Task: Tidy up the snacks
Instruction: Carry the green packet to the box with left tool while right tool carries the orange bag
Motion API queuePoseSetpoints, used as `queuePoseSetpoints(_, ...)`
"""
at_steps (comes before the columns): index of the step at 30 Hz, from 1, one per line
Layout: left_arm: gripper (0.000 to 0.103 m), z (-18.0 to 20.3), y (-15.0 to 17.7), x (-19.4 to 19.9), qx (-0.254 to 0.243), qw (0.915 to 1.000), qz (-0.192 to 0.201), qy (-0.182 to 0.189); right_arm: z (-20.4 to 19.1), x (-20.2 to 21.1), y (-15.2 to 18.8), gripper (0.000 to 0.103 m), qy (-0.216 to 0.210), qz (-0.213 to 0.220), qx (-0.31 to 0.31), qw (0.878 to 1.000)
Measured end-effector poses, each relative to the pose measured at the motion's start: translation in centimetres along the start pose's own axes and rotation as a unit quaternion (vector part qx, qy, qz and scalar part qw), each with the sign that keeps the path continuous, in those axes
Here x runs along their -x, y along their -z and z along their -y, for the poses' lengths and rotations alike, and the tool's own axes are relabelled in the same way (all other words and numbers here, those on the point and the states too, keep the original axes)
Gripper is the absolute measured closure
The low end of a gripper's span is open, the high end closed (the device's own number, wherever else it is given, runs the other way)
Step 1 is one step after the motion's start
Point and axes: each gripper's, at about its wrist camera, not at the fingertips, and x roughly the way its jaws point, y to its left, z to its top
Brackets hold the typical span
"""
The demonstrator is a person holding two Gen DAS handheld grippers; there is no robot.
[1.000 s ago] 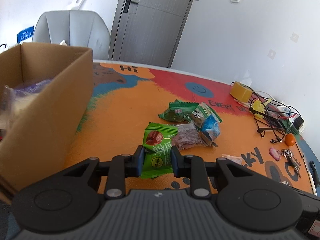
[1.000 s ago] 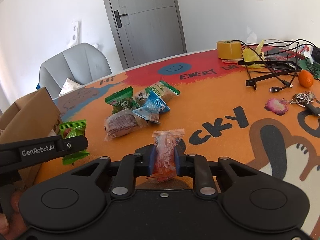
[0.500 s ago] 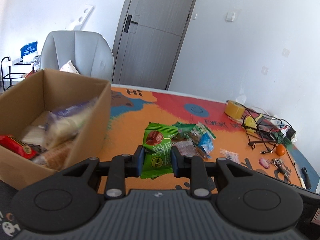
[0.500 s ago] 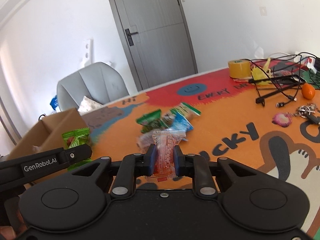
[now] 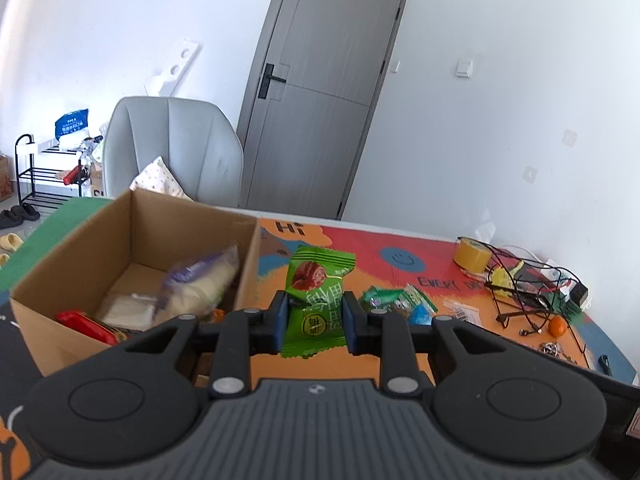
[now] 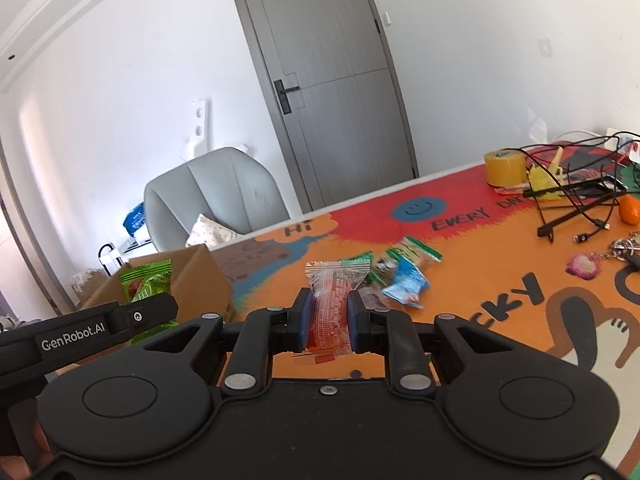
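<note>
My left gripper (image 5: pixel 315 322) is shut on a green snack packet (image 5: pixel 318 280) and holds it in the air just right of an open cardboard box (image 5: pixel 80 252). The box holds several snacks, among them a red bar (image 5: pixel 86 326) and a pale bag (image 5: pixel 200 284). My right gripper (image 6: pixel 328 322) is shut on a red-and-white snack packet (image 6: pixel 332 300), raised above the table. The left gripper, with its green packet (image 6: pixel 146 284), shows at left in the right wrist view, by the box (image 6: pixel 200 280). Several loose snacks (image 6: pixel 400 276) lie mid-table, also seen in the left wrist view (image 5: pixel 396 302).
The table has a colourful orange and red mat (image 6: pixel 500 264). At its right end lie a yellow tape roll (image 6: pixel 504 168), tangled black cables (image 6: pixel 576 204), an orange fruit (image 6: pixel 630 210) and keys (image 6: pixel 624 248). A grey chair (image 5: pixel 172 148) stands behind the box.
Both grippers have risen and drawn back from the table with their packets. The left one has moved up beside the box, whose inside now shows.
</note>
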Motion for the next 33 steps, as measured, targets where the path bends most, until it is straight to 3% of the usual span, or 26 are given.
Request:
queuePoseSetpoints(17,0.076,-6.0,-3.3,1.9,0.024,0.9984,0.036,-0.037,-6.1,-2.0,-1.5,0.083,-0.053,0.005,0.023,0.998)
queuePoseSetpoints(33,0.076,-11.4,-5.9,0.2,0.048,0.9959,0.029,-0.07,-12.1,-5.9,-2.6,0.083,-0.101,-0.008,0.054,0.993)
